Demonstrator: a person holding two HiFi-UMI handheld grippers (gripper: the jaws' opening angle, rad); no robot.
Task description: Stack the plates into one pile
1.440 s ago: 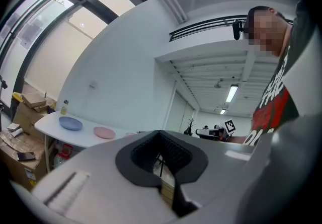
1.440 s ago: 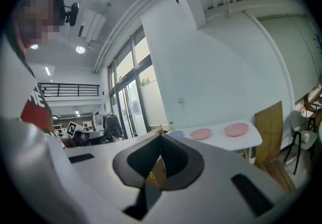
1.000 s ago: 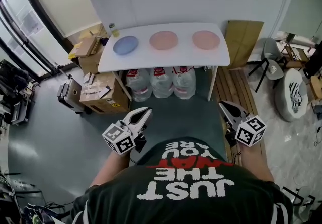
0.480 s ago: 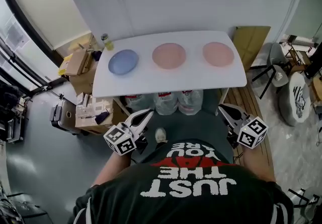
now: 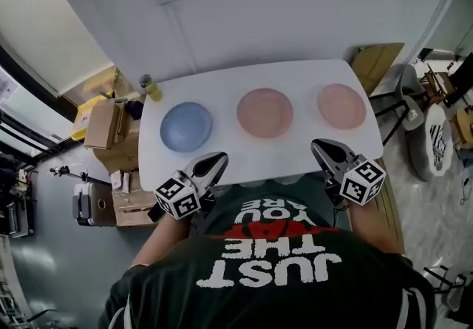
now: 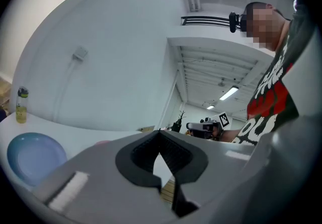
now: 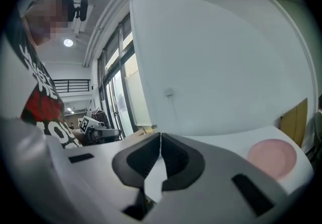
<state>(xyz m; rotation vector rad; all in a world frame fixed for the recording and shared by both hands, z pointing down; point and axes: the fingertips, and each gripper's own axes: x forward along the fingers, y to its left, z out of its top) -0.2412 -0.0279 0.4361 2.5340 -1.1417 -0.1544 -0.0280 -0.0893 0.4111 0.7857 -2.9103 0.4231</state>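
Head view is showing blue plate (image 5: 186, 126), mid pink plate (image 5: 264, 112) and rt pink plate (image 5: 341, 106) lying apart on table (image 5: 295, 80), left gripper (image 5: 216, 163) and right gripper (image 5: 319, 146) hovering w/ jaws pressed together, so shut tips may be shoving plates, not gripping.

white table (image 5: 225, 109) | blue plate (image 5: 186, 126) | middle pink plate (image 5: 264, 112) | right pink plate (image 5: 341, 106) | bottle (image 5: 150, 88)

The left tool (image 6: 160, 132) hides most of the middle pink plate (image 6: 102, 143).

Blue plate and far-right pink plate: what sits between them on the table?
A second pink plate, touching neither; the head view shows it.
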